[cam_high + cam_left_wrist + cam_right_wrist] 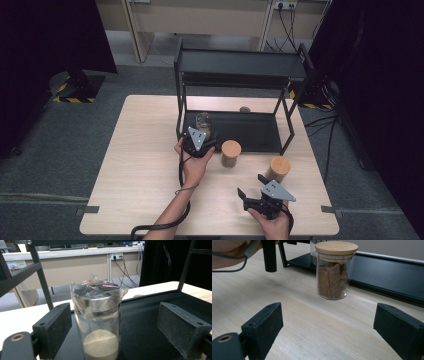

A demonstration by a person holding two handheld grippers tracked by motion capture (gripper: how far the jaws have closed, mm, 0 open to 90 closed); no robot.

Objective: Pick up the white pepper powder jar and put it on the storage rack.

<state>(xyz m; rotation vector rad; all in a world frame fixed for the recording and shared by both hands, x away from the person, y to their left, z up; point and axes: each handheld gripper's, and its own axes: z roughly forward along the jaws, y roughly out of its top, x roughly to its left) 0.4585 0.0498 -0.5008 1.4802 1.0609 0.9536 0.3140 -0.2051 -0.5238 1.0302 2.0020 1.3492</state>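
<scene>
1. Spreading across the middle of the high view, the worktop (145, 165) carries a black two-tier rack (240, 67) at its far, upper-centre part; the rack's lower tray (250, 132) lies flat on the wood.
2. Standing at the left front corner of that tray, just left of frame centre in the high view, is a glass jar of sand (100, 327). It has a metal lid wrapped in crinkled clear film and pale sand settled in its bottom part.
3. Sitting around that jar, the left tool (201, 138) has its jaws apart; in the left gripper view one jaw is just beside the glass and the other well clear, so nothing is clamped.
4. Resting on the bare wood just in front of the tray, a jar of brown pieces (333, 272) with a wooden lid appears at upper centre of the right gripper view.
5. Standing to the lower right of it in the high view is a second wood-lidded jar (278, 168).
6. Hovering low near the bottom right of the high view, the right tool (252, 190) has its jaws wide apart and empty.
7. Judging progress: one jar seems to be on the rack and two wait on the wood, so most of the shelving looks left to do.
8. Reading for labels: no legible writing or brand shows on any jar.
</scene>
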